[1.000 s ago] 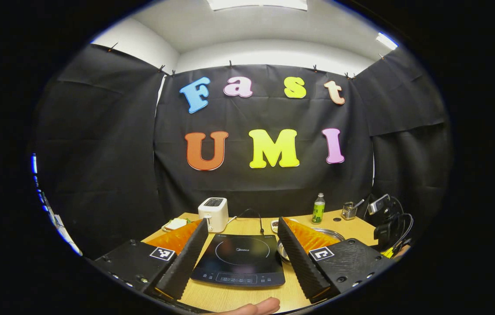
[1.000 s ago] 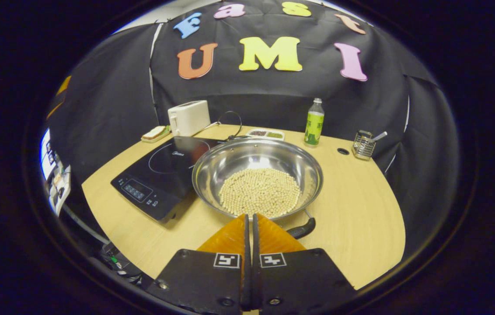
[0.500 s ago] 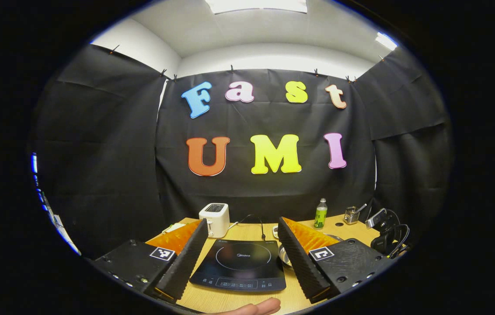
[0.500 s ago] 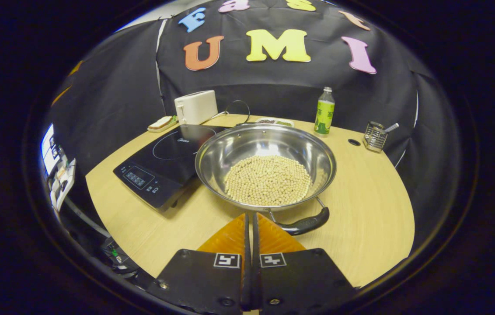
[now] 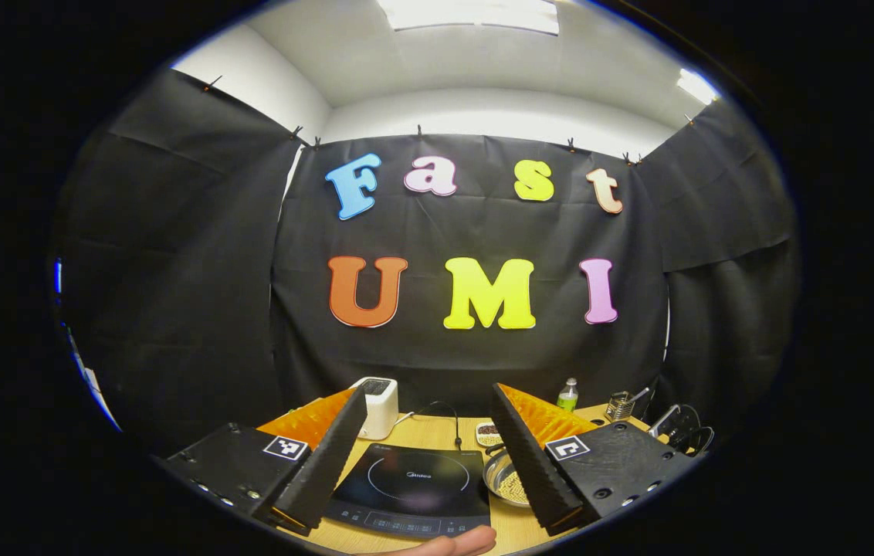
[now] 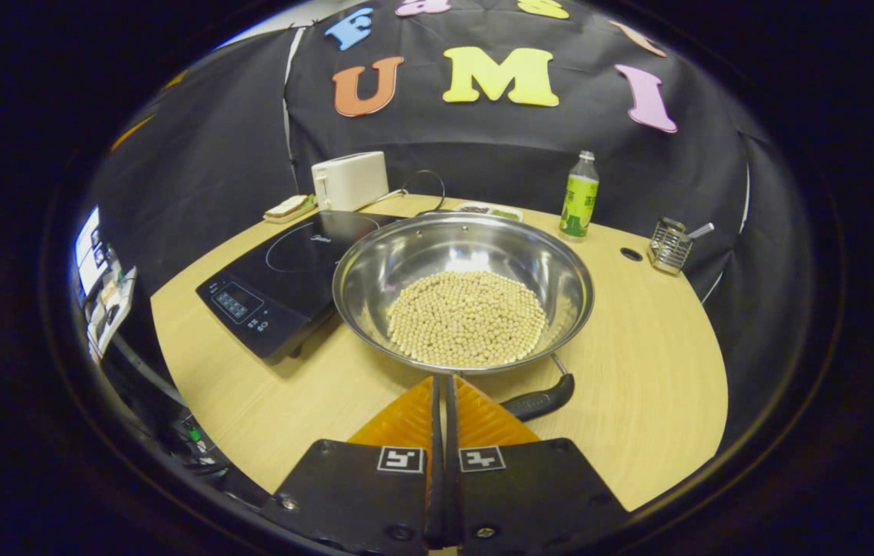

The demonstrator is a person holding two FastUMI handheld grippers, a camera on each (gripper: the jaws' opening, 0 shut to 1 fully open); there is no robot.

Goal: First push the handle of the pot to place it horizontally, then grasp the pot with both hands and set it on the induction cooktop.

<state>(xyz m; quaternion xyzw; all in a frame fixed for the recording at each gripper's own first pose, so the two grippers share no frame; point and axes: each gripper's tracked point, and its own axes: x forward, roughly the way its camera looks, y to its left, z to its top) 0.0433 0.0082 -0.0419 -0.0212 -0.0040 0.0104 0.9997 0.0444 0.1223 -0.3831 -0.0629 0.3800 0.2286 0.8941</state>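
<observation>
While the right tool [image 6: 442, 386] sits closed, pot [image 6: 462, 287] touches cooktop [image 6: 282, 266]; left tool [image 5: 428, 405] wide.

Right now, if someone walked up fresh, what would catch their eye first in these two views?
Most striking is the shiny steel pot, holding a heap of pale round beans, in the middle of the wooden table in the right gripper view. Its black handle points toward the camera, just right of the shut right tool. The black induction cooktop sits immediately left of the pot.
</observation>
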